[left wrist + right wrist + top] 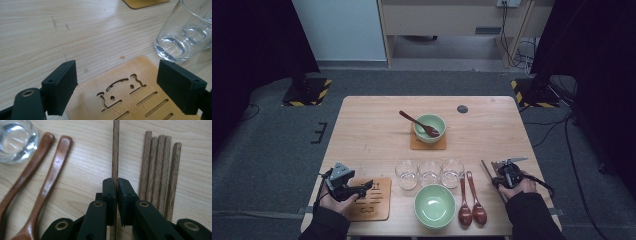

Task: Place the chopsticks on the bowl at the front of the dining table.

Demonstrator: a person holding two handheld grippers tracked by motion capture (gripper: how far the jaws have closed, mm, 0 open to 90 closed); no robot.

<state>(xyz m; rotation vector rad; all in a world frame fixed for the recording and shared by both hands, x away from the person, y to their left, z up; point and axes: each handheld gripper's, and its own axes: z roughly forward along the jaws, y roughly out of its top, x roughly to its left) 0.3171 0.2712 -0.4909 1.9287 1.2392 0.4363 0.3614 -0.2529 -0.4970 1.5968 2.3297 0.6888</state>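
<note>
The right gripper (117, 185) pinches a single chopstick (115, 150) between its pressed-together jaws. The stick runs straight ahead from the jaws along the worktop (90, 157); whether it is lifted off the wood I cannot tell. Just to one side of it lie four more chopsticks (160, 167), packed side by side and apart from the pinched one. On the other side, with a strip of bare wood between, lie two brown spoons (47, 177), and a glass (16, 141) stands beyond their handles.

In the high view the right gripper (507, 172) sits near the worktop's right edge (532, 165), with the near edge close behind the hand. Open wood stretches ahead of it toward the far right corner; to its left the spoons (472, 205), a row of three glasses (429, 172) and an empty green bowl (434, 206) crowd the near middle. A second bowl (430, 127) with a spoon in it stands on a mat at the centre.

The left gripper (117, 85) is spread wide over the corner of a slotted wooden mat (130, 97), its jaws apart from it on either side, with a glass (180, 37) just beyond. In the high view it (357, 189) rests near the left near corner, with bare worktop ahead of it.
</note>
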